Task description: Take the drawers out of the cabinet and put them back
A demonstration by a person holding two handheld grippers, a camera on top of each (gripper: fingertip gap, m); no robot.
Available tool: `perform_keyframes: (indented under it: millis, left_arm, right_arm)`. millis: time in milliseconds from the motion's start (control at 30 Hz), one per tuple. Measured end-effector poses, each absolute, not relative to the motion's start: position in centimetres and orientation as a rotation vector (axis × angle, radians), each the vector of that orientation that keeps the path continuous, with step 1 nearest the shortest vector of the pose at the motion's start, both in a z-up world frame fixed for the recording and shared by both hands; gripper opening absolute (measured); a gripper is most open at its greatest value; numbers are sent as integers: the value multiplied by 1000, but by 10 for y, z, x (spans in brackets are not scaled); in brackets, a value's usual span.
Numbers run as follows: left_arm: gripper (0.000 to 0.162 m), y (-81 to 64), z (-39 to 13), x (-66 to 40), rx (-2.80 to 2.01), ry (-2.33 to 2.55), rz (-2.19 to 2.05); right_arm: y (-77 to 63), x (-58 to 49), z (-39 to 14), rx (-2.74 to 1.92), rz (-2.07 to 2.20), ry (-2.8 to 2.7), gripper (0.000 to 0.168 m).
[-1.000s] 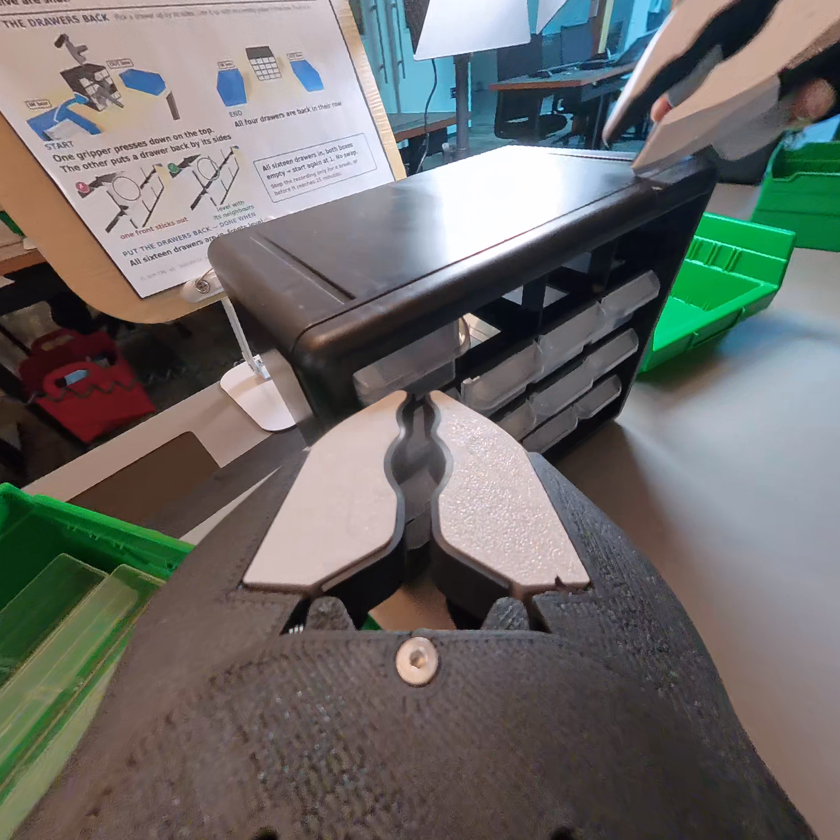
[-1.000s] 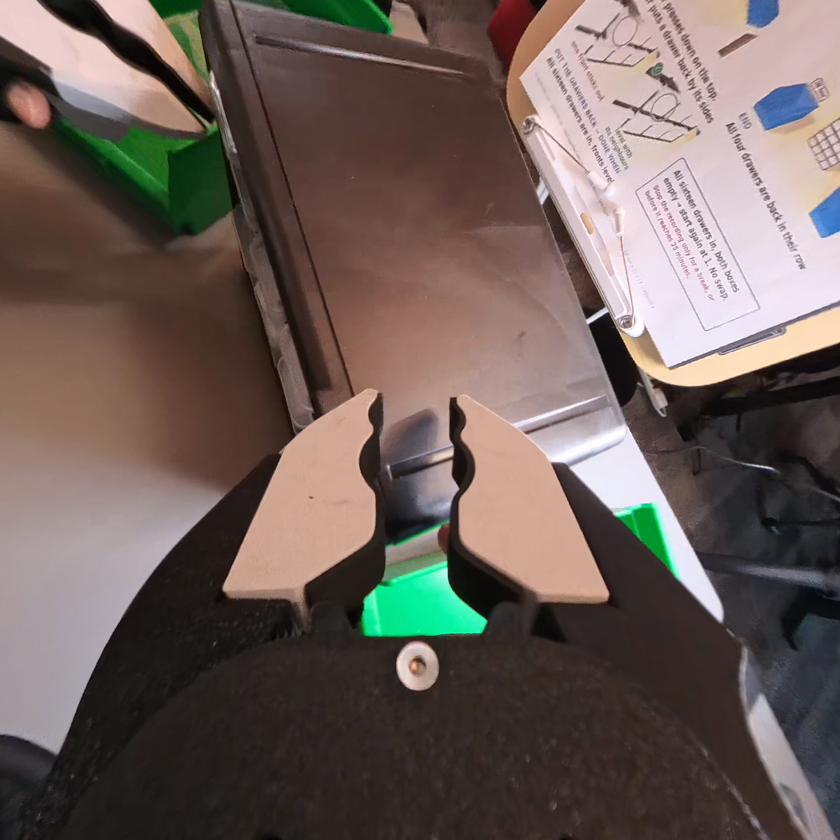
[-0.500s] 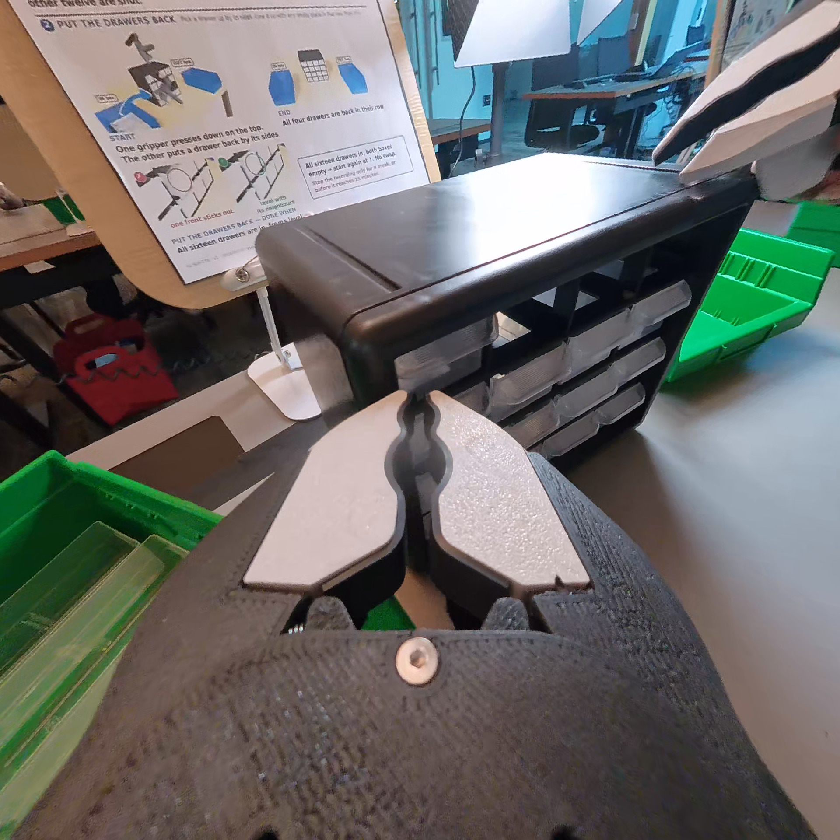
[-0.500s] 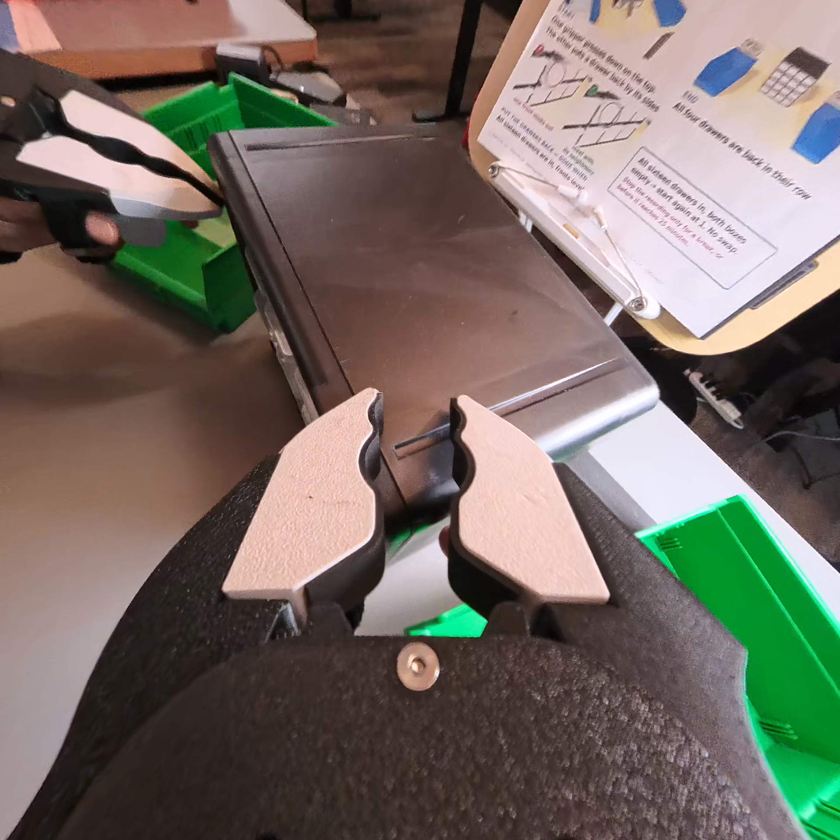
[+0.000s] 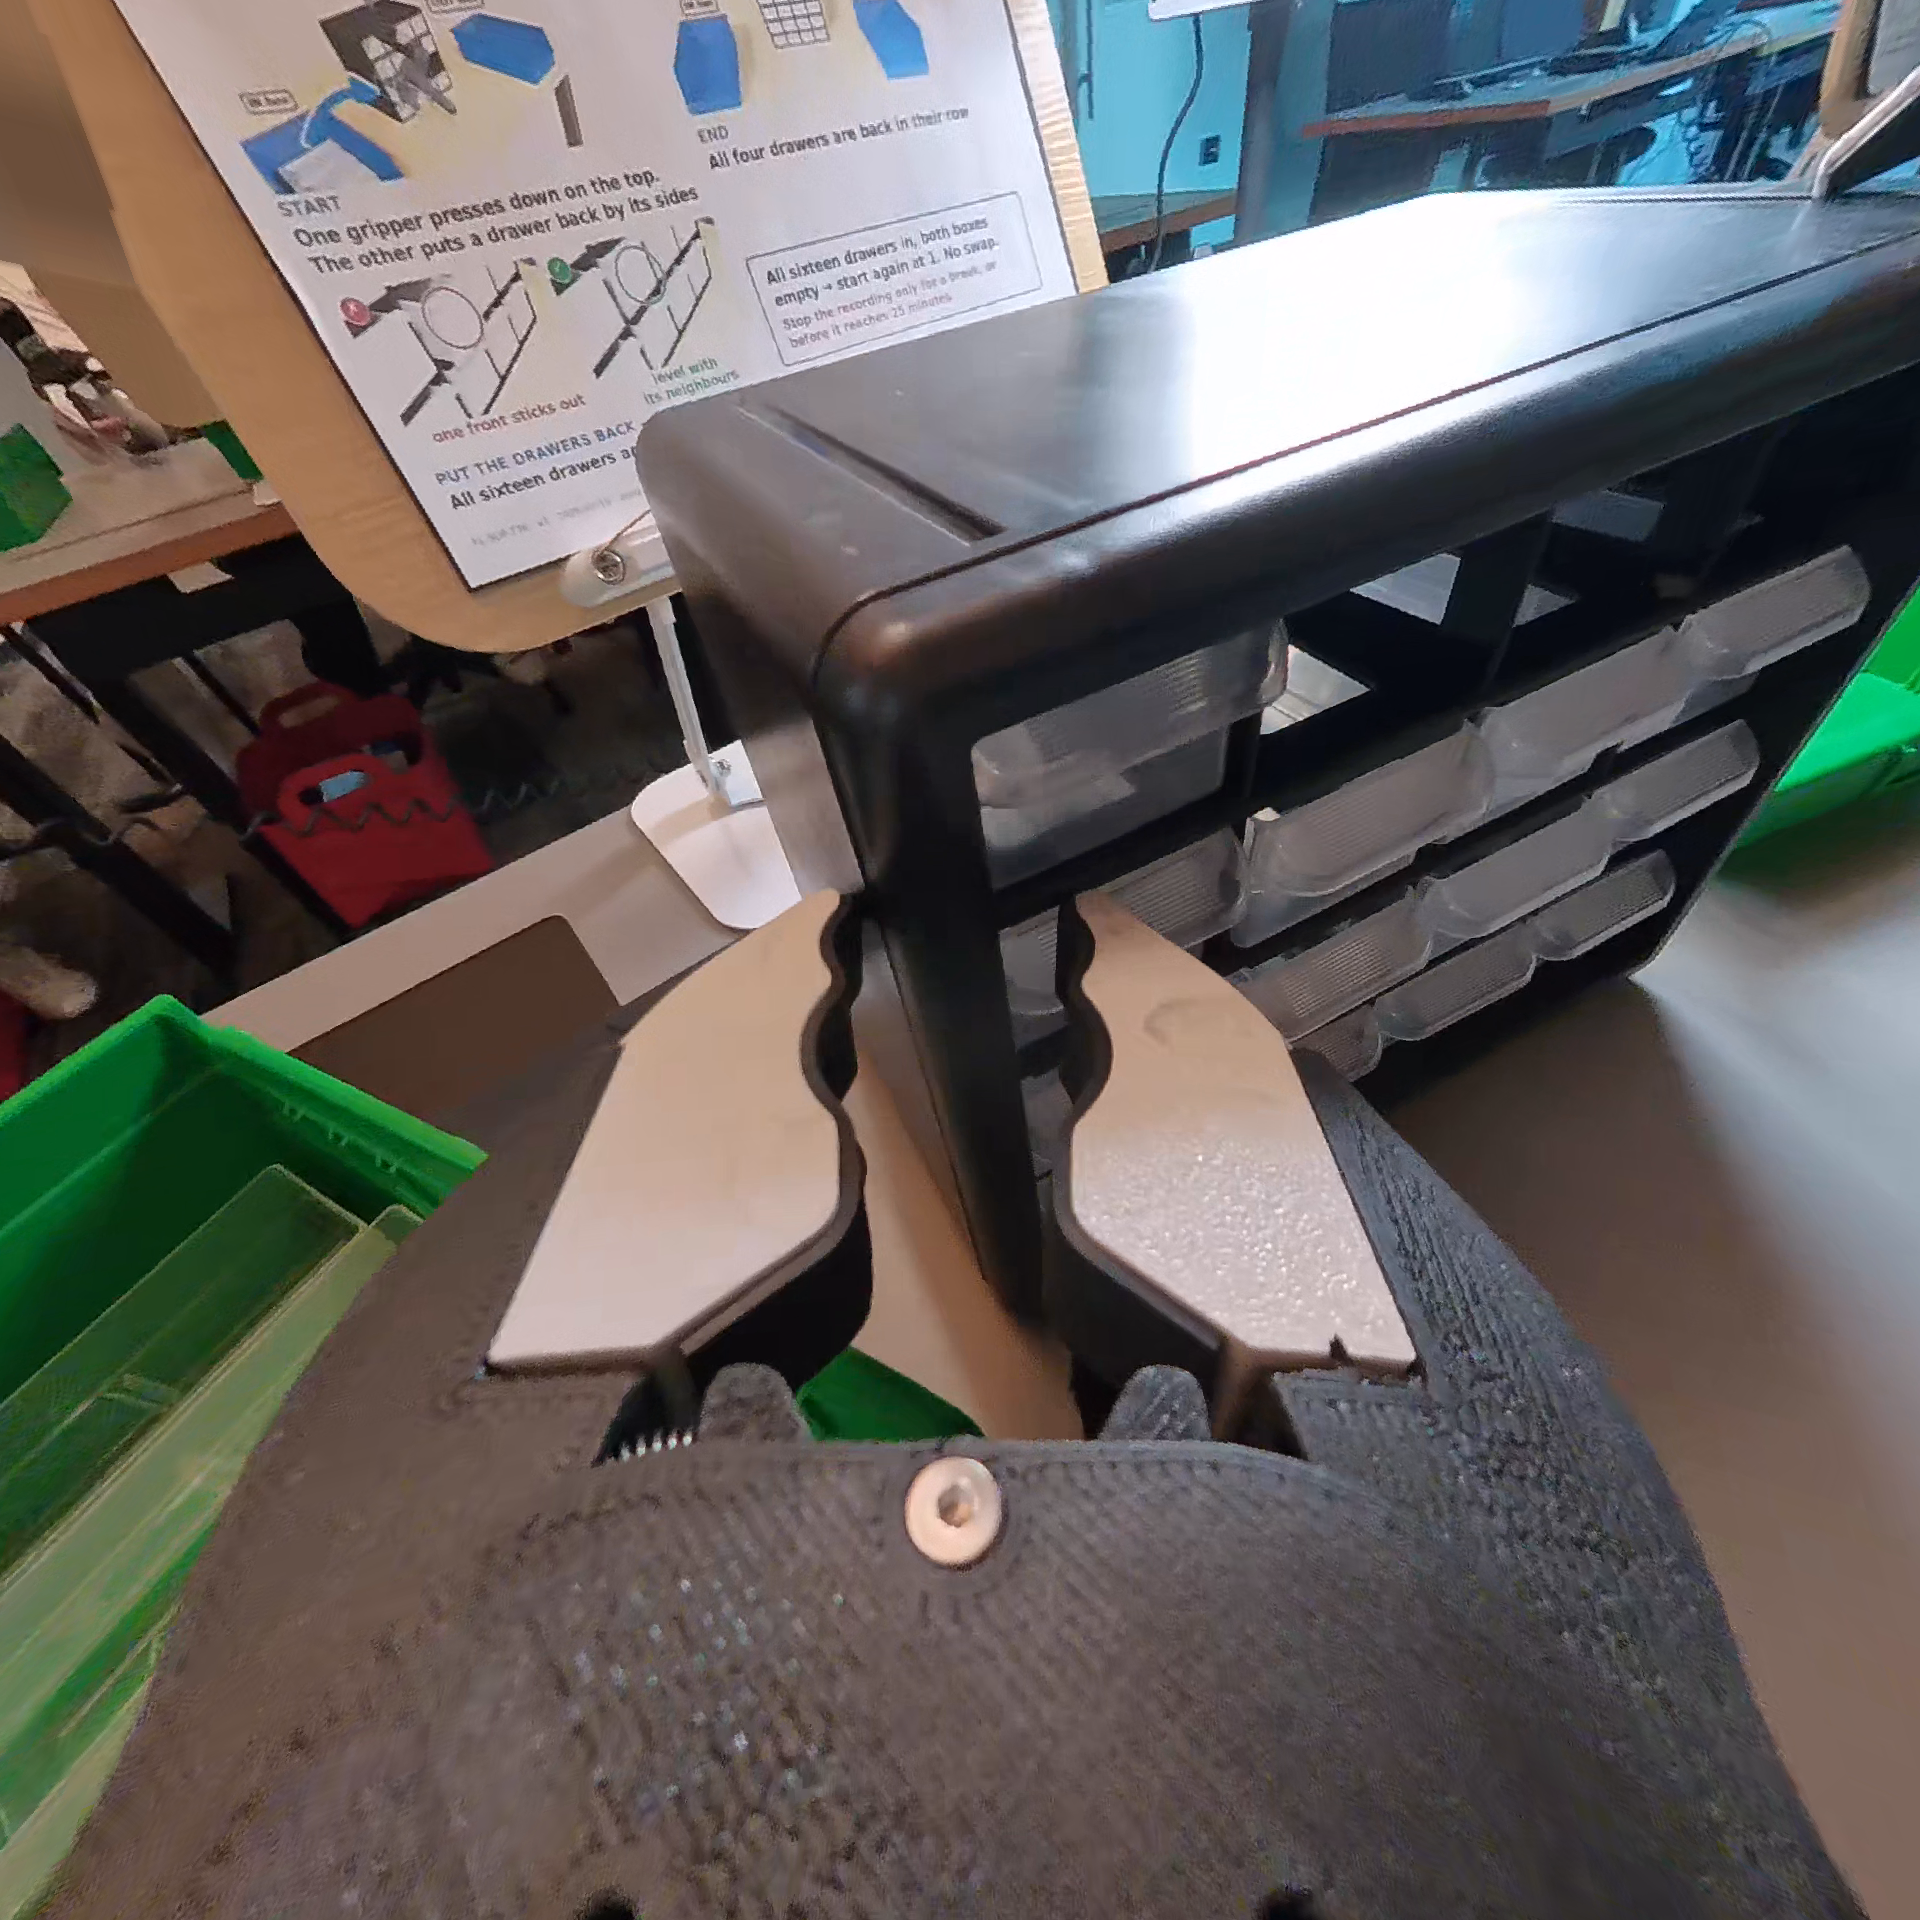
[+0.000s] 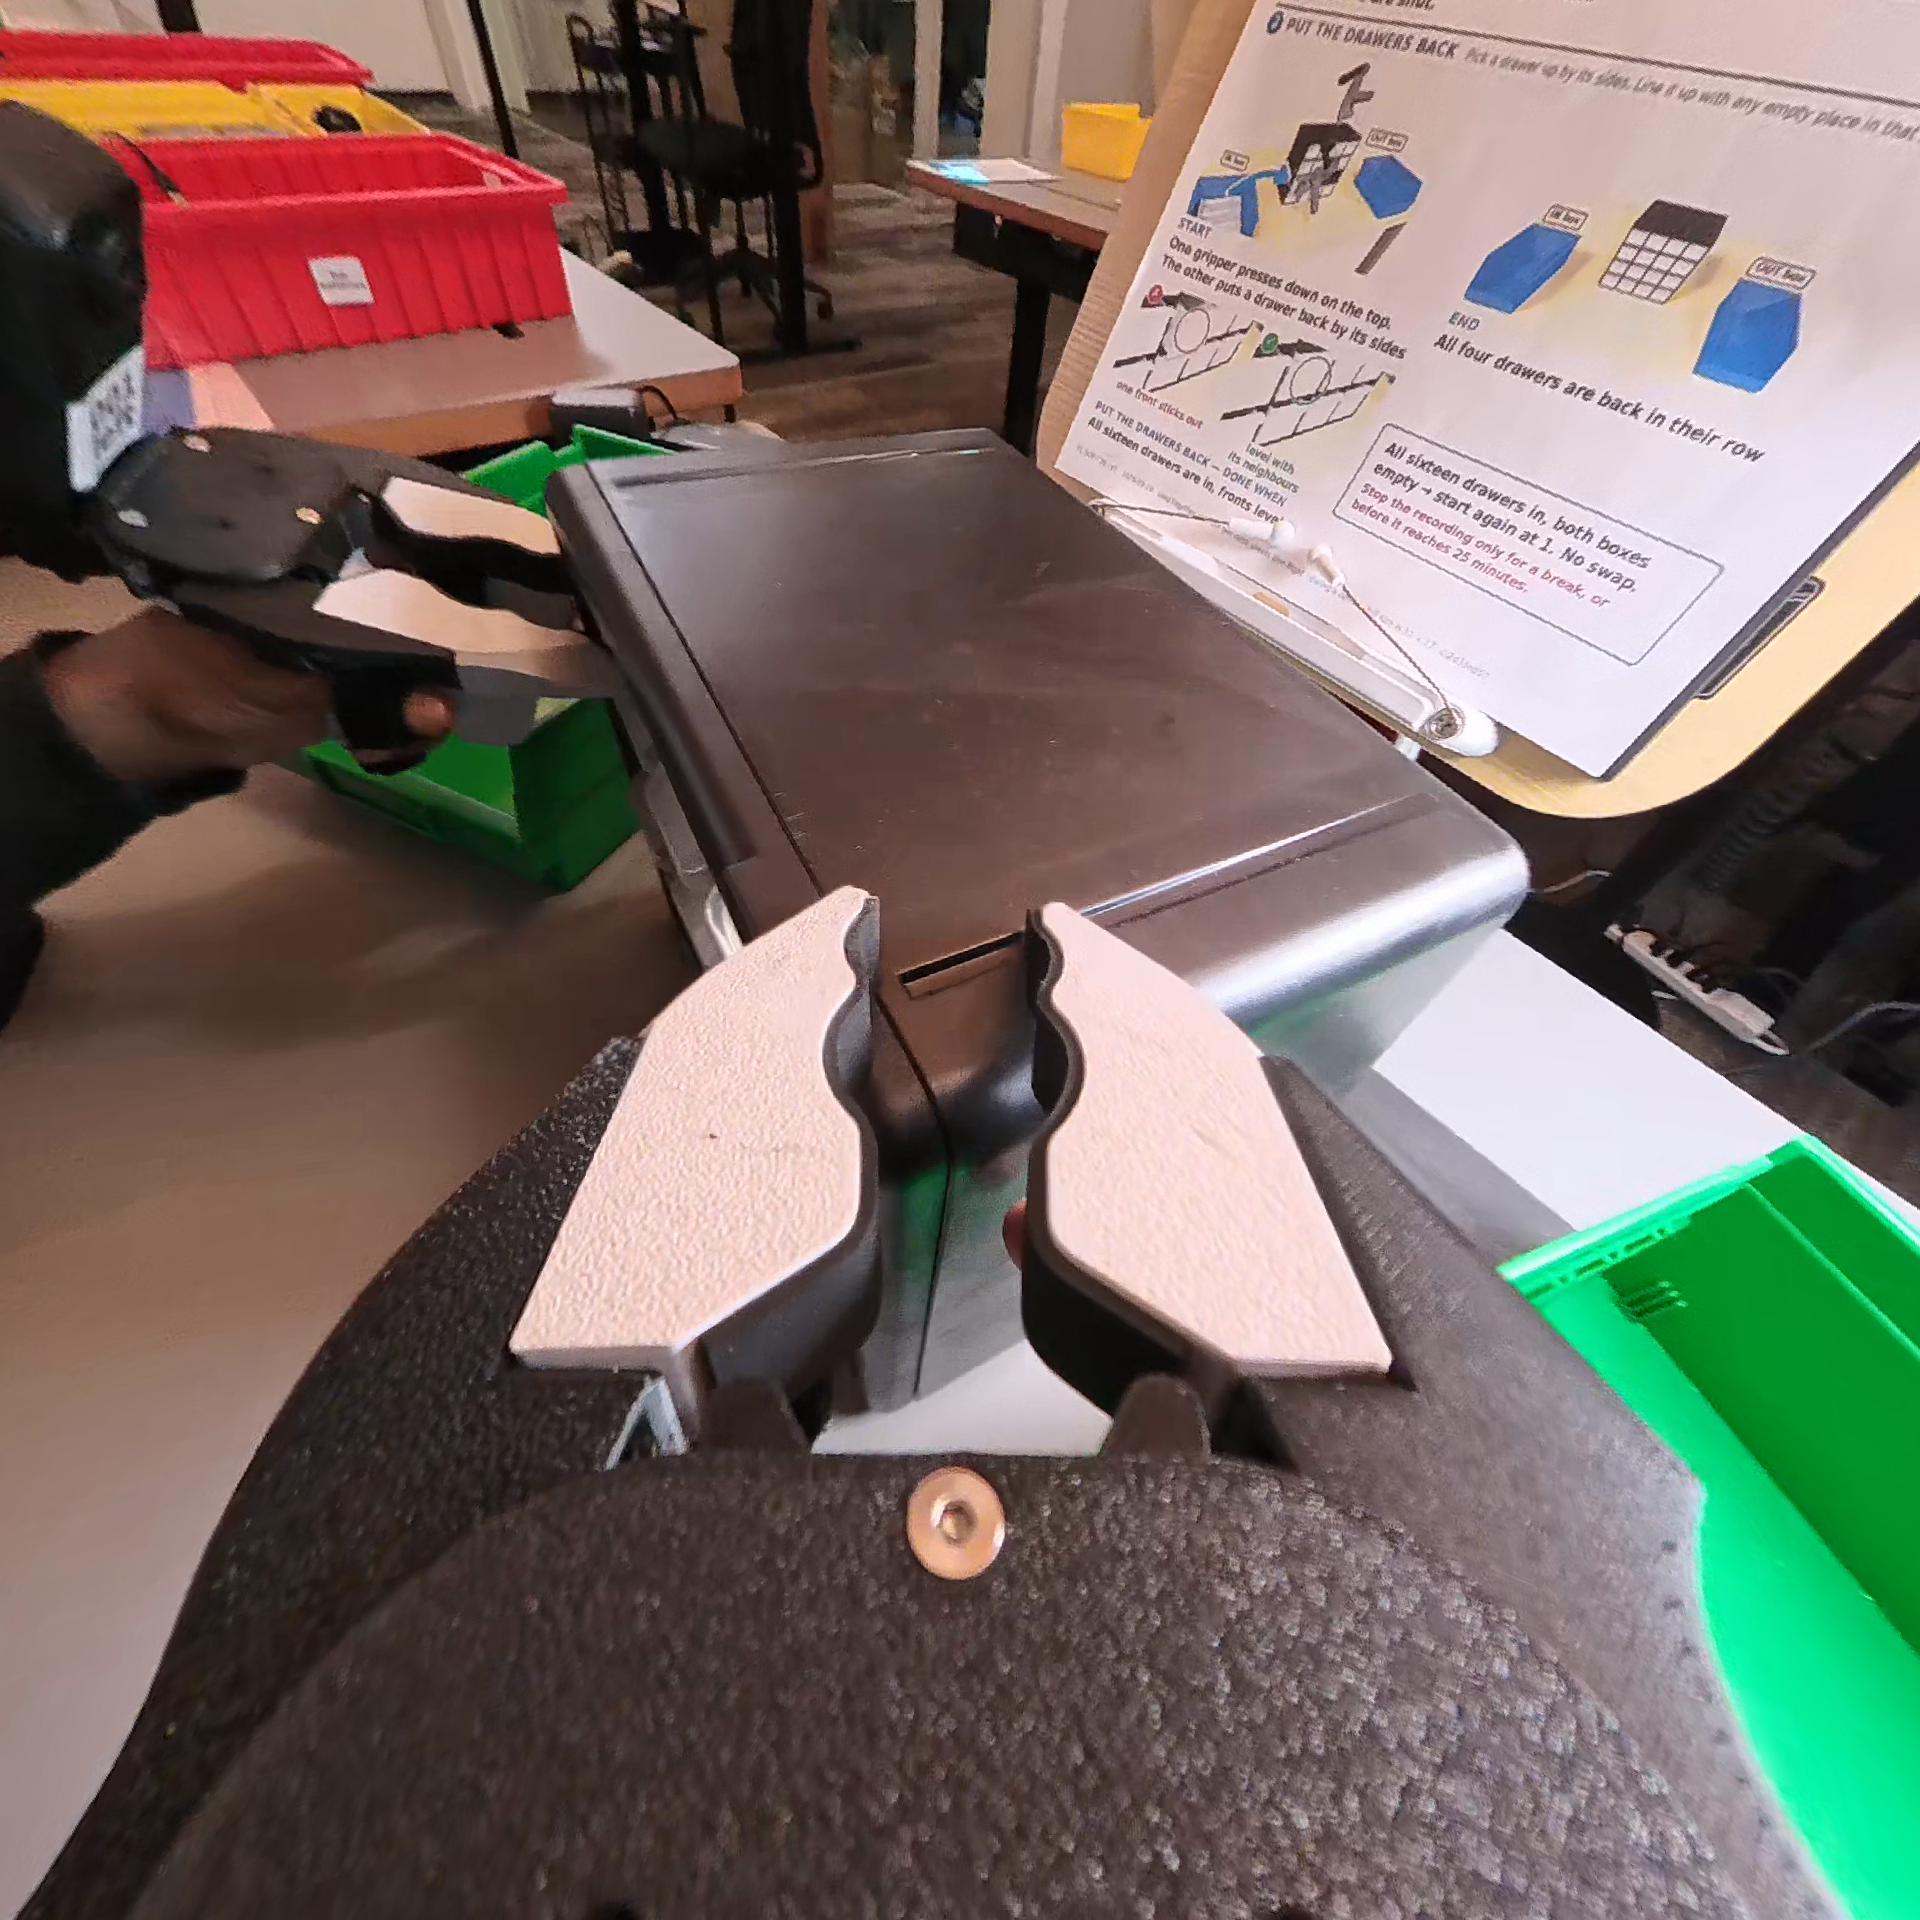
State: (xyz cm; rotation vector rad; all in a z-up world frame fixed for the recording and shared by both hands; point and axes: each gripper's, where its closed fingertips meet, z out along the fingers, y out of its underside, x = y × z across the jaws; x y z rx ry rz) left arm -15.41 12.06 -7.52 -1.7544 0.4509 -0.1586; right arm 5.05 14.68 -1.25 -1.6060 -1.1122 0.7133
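Drawers (image 5: 1361, 821) mostly sit in the cabinet (image 5: 1299, 436) on the counter (image 5: 1662, 1195); left gripper (image 5: 961, 925), shut a second ago, now gapes around its corner post, right gripper (image 6: 951, 914) part-open, empty.

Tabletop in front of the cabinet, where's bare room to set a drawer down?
Bare grey tabletop lies in front of the cabinet. The cabinet's ends are crowded: a green bin with clear drawers at one, another green bin at the other.
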Motion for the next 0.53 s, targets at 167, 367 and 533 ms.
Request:
perform_keyframes:
  millis: [167, 367, 533]
  left_arm:
    - [32, 115, -75, -154, -1773, 441, -137]
    - [28, 90, -75, -149, -1813, 537, -57]
    - [30, 68, -76, -143, -1891, 665, 17]
  right_arm:
    - [147, 51, -13, -1591, 788, -1082, 27]
    - [146, 53, -13, -1552, 815, -1071, 25]
    - [144, 54, -13, -1537, 830, -1076, 24]
